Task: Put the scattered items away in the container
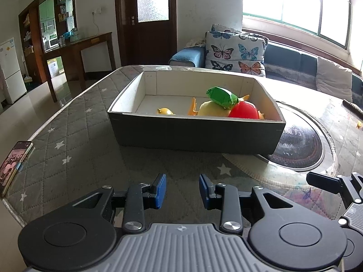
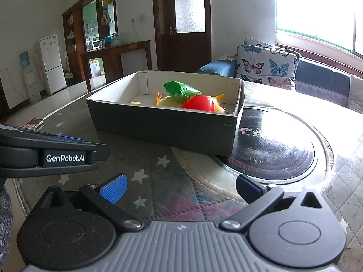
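A dark cardboard box [image 1: 195, 133] with a white inside stands on the quilted table; it also shows in the right wrist view [image 2: 163, 129]. In it lie a green wrapped packet [image 1: 221, 96] [image 2: 181, 89], a red round toy [image 1: 244, 111] [image 2: 198, 103], a pale yellow fruit [image 1: 212, 110] and small yellow and orange pieces [image 1: 165, 111]. My left gripper [image 1: 182, 191] is open and empty, well short of the box. My right gripper [image 2: 181, 189] is open wide and empty, also short of the box.
A phone [image 1: 13, 165] lies at the table's left edge. A round glass hotplate [image 2: 274, 145] is set in the table right of the box. The left gripper's body [image 2: 50, 156] is at the right view's left. A sofa with butterfly cushions [image 1: 236, 52] is behind.
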Motion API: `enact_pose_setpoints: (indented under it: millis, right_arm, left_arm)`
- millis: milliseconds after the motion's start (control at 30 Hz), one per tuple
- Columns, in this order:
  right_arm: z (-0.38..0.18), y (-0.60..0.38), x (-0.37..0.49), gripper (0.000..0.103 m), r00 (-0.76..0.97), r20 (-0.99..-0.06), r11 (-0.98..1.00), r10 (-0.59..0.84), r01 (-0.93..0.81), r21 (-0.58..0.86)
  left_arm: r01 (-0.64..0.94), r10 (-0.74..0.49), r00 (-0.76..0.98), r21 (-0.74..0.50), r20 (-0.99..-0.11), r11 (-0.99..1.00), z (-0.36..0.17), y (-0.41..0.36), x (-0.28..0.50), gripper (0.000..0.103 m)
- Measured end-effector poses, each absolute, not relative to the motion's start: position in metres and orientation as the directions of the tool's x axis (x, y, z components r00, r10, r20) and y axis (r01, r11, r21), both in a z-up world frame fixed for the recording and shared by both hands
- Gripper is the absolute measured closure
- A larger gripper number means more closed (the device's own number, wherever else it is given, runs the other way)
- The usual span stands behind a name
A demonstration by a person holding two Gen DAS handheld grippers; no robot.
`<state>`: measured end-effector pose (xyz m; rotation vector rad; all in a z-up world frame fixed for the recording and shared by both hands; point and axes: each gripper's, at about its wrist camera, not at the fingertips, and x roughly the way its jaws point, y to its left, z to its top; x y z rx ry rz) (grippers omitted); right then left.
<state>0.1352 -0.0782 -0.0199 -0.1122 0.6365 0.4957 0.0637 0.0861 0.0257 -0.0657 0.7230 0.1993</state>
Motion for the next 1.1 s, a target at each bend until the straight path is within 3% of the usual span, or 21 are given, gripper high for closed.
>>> enact_pose_setpoints:
  millis: [1100]
  right_arm:
    - [-0.015, -0.067, 0.178, 0.0, 0.674, -0.616, 0.88, 0.407, -0.47, 0.066]
  left_arm:
    - [-0.202, 0.161, 0.715, 0.02, -0.68, 0.979, 0.031, 0.099, 0.108, 0.068]
